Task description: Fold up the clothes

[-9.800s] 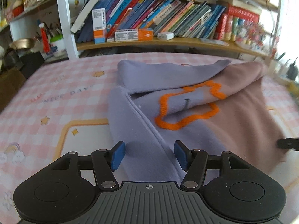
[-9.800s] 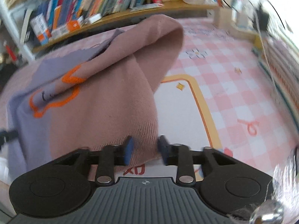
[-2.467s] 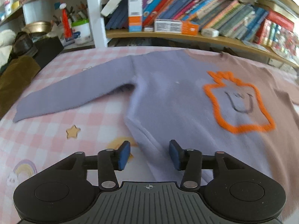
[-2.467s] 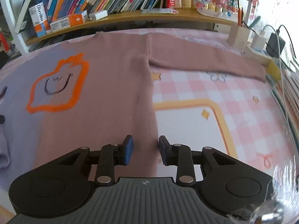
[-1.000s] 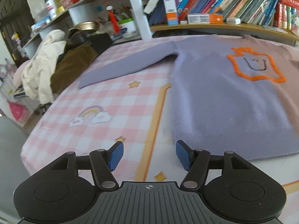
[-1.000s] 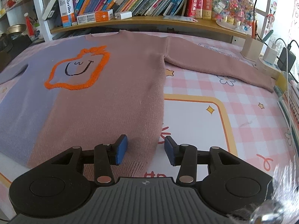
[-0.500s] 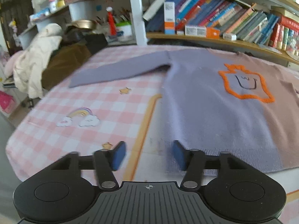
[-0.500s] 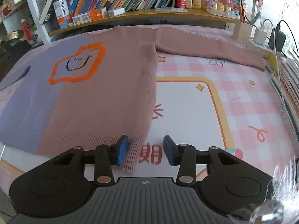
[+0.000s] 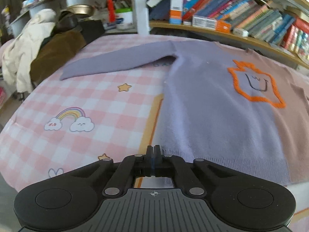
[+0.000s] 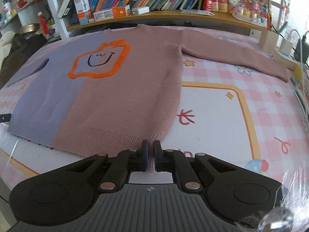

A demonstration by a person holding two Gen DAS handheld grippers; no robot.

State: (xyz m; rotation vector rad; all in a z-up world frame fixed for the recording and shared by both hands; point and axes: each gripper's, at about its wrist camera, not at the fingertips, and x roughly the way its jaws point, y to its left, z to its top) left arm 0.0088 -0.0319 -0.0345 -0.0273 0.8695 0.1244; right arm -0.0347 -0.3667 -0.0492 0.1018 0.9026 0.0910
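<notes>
A two-tone sweater (image 10: 108, 89) is spread flat on the checked bedcover (image 9: 81, 100), ahead of both jaws. Its pink hem corner is pinched by the just-closed right gripper (image 10: 151, 148). The left gripper (image 9: 153, 151), just closed, is pressed together at the lilac hem corner; whether fabric is caught cannot be told.

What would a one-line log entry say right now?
sweater: flat, sleeves spread | left gripper: shut at lilac hem corner | right gripper: shut on pink hem corner
</notes>
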